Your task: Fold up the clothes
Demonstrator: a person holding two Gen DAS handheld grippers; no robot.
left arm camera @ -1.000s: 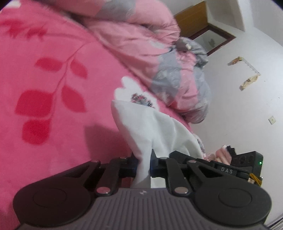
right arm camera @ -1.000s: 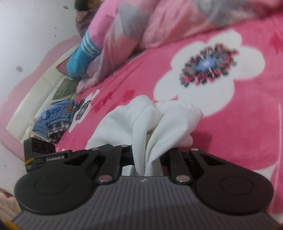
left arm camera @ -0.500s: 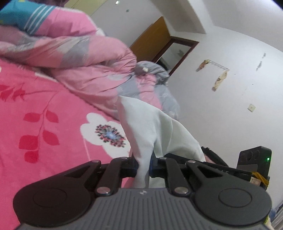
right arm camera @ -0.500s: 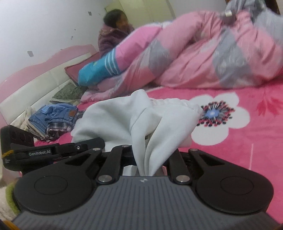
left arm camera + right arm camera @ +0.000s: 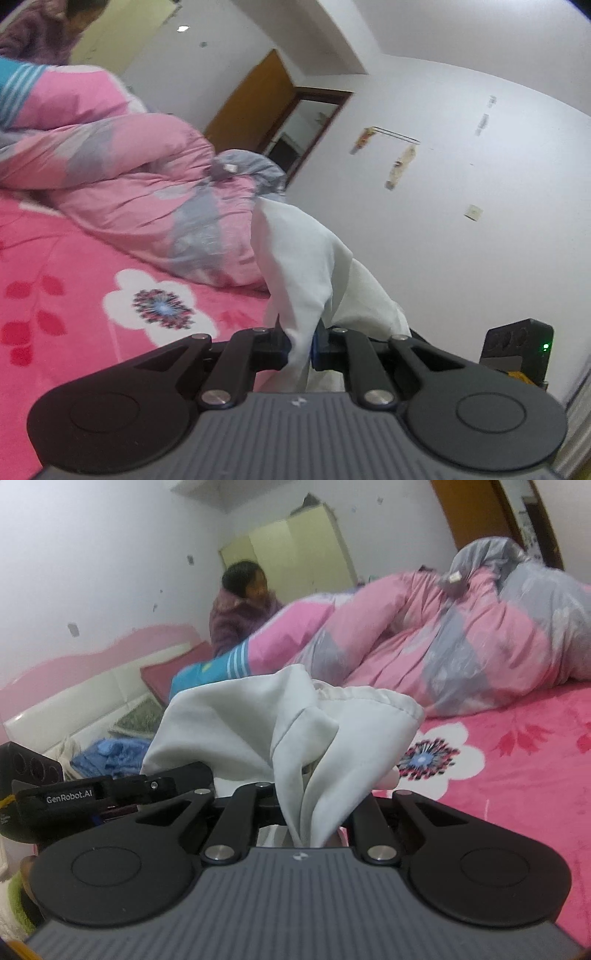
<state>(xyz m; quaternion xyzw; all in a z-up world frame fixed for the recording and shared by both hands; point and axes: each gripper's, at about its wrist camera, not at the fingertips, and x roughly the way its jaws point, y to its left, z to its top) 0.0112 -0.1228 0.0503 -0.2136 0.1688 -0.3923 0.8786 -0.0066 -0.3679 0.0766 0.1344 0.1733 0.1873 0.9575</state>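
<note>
I'm looking over a bed [image 5: 74, 280] spread with a plush pink blanket [image 5: 517, 775] printed with white flowers and red leaves. A puffy pink-and-grey quilt [image 5: 147, 192] is heaped along its far side, white walls and a wooden door [image 5: 255, 99] behind; a person [image 5: 240, 609] sits by the padded headboard [image 5: 74, 701]. My left gripper [image 5: 300, 345] is clamped on the white garment [image 5: 295, 258], smooth and limp, lifted off the bed. My right gripper [image 5: 314, 812] pinches a bunched, hemmed fold of it [image 5: 295, 720]
</note>
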